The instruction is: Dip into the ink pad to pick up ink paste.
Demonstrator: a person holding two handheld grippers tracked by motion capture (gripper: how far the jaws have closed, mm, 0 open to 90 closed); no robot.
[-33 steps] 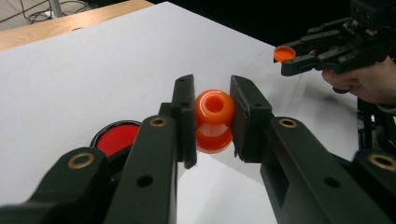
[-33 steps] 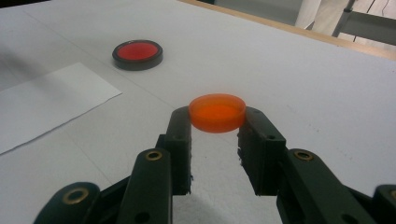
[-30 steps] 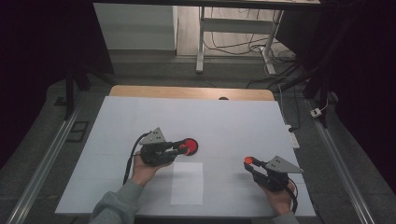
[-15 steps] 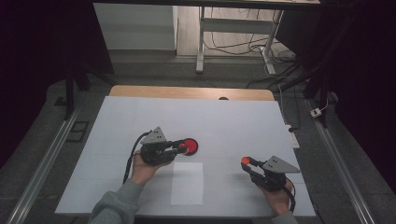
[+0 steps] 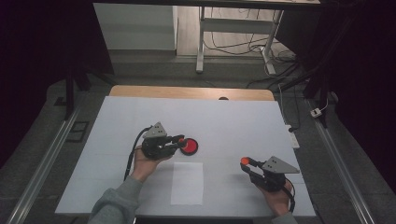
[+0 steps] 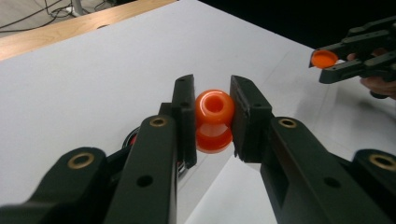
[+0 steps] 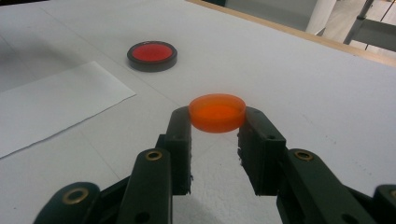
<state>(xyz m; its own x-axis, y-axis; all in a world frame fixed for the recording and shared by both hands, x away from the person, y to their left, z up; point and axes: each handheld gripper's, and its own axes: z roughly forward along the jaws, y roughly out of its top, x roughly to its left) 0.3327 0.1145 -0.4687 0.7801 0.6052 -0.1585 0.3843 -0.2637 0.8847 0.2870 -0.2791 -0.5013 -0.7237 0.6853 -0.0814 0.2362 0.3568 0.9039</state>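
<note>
My left gripper [image 5: 180, 141] is shut on a small orange rounded piece [image 6: 214, 108] with a hole in its top, pinched between both pads. It hovers right beside a red disc in a black rim [image 5: 190, 146] on the white table [image 5: 233, 116]. My right gripper [image 5: 244, 162], at the table's front right, is shut on a flat orange cap [image 7: 217, 112] held level at its fingertips. In the left gripper view the right gripper [image 6: 327, 63] and its cap [image 6: 323, 59] appear at the upper right. The red disc [image 7: 152, 55] lies farther off in the right gripper view.
A white paper sheet [image 5: 187, 183] lies flat near the front edge between my two hands. A wooden strip [image 5: 187, 92] borders the table's far side. Beyond it are a metal frame's legs and cables [image 5: 233, 46] on the floor.
</note>
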